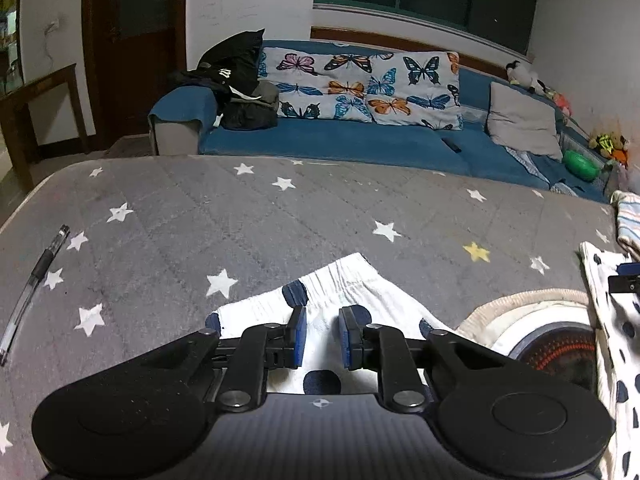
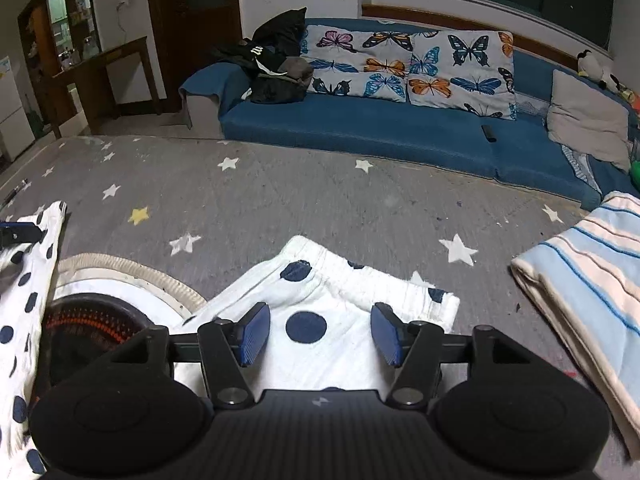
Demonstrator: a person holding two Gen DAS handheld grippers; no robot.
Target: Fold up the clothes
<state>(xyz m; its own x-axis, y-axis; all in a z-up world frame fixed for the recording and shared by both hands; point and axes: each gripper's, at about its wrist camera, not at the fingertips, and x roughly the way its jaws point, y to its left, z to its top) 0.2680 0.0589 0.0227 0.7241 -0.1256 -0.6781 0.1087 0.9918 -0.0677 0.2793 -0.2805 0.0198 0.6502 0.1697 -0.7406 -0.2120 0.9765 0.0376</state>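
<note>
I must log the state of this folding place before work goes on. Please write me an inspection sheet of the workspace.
Surface: grey star-print cover, flat, with small dark specks.
Job's things: white garment with navy dots lies in front of both grippers; folded striped cloth lies to the right, apart from it.
Clutter: pen at the left edge; round heater partly under the dotted garment.
Grippers: left gripper has a narrow gap over dotted fabric, whether it pinches it cannot be told; right gripper is open, above the dotted garment.
Cables: nothing seen on the work surface.
Surroundings: blue sofa with butterfly cushions, dark clothes pile, wooden side table.
</note>
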